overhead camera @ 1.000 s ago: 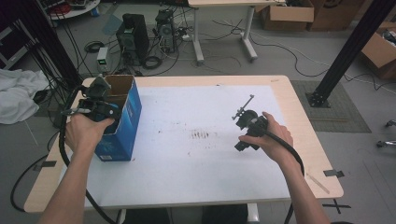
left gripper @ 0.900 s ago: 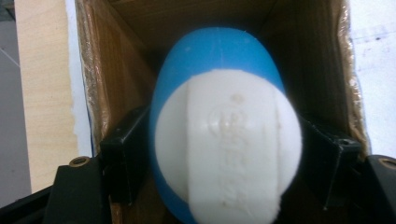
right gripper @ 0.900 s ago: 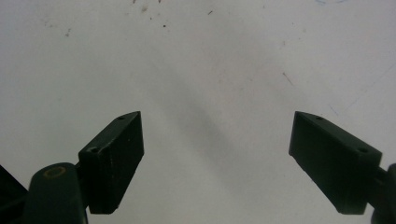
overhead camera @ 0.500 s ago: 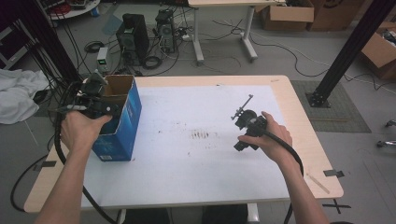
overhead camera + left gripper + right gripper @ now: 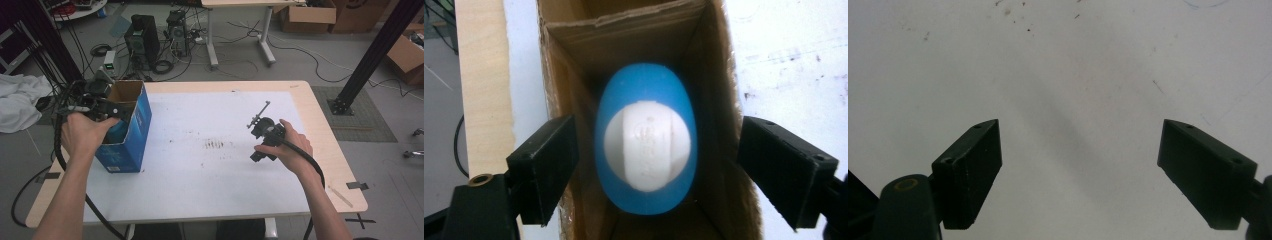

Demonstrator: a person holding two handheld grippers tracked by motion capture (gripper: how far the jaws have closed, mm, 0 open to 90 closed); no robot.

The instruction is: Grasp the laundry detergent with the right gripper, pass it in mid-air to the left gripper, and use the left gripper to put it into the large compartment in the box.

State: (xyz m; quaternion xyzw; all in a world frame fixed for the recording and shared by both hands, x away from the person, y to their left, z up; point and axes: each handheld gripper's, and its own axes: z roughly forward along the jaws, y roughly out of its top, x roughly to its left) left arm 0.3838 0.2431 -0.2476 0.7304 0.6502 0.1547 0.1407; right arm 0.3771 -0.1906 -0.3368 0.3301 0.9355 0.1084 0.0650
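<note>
Fingers [image 5: 541, 170] of the left gripper [image 5: 644, 170] are standing spread wide, having just been opening, and are gripping nothing; the blue bottle [image 5: 646, 150] with its white cap [image 5: 647, 145] is sitting upright between them, inside the open cardboard box [image 5: 574, 30], apart from both pads. The box is standing at the left edge of the tabletop [image 5: 210, 165]. The right gripper [image 5: 1078, 175] is hovering over bare tabletop, its fingers [image 5: 968, 165] likewise spread and carrying nothing.

Risks noted: the left fingers are straddling the box walls closely, so a slanted withdrawal is likely to snag a cardboard flap and drag or tip the box, which is standing near the tabletop's edge. The bottle, being unsupported at its sides, may lean against a wall if the box is jolted. The trailing cable [image 5: 60, 145] is hanging beside the box and could catch it.
</note>
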